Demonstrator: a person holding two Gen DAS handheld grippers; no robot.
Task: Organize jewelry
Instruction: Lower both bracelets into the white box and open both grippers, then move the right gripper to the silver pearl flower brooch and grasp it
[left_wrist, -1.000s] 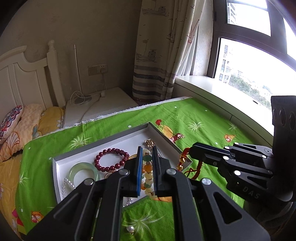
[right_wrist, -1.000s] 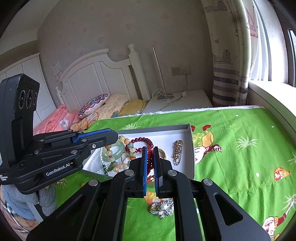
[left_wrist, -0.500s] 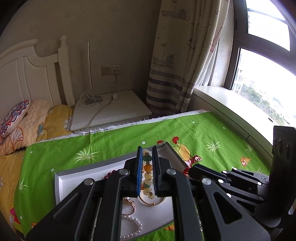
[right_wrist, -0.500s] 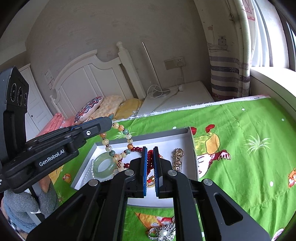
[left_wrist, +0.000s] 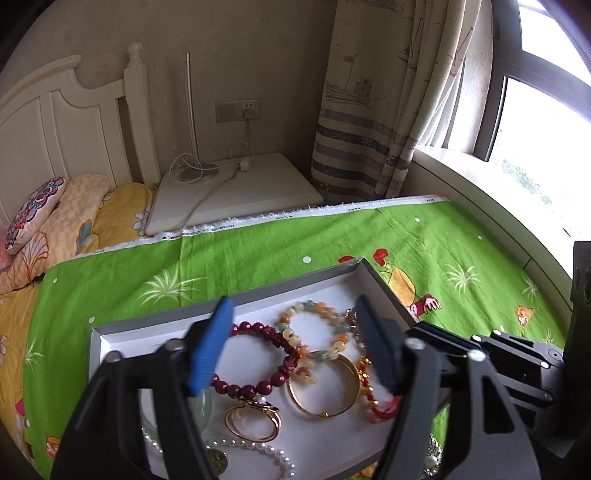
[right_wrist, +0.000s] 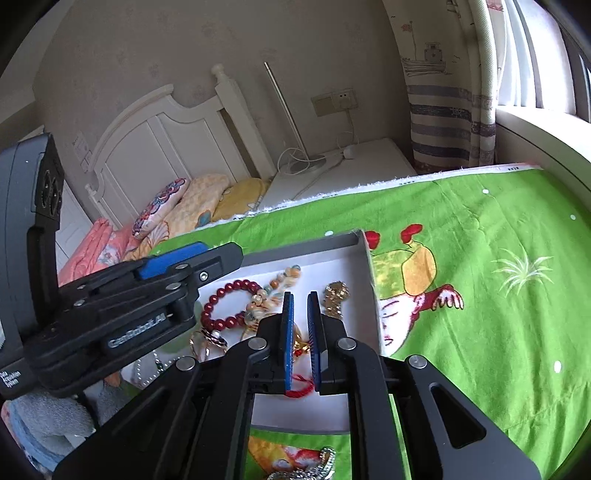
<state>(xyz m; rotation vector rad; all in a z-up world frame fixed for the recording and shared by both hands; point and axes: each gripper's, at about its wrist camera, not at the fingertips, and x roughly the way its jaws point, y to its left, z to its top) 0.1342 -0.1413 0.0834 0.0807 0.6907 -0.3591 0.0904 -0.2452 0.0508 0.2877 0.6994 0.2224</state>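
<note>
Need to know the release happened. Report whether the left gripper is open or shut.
Open. The left gripper has its blue pads spread wide above the tray, nothing between them; the multicolored bead bracelet lies flat inside.

right hand-held gripper (right_wrist: 299, 328): jaws narrowly parted over tray (right_wrist: 364, 258) | red cord (right_wrist: 301, 386) between pads

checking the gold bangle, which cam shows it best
Left wrist view: the gold bangle lies in full, unobstructed, on the white tray between the open fingers. In the right wrist view it is hidden behind that gripper's fingers.
</note>
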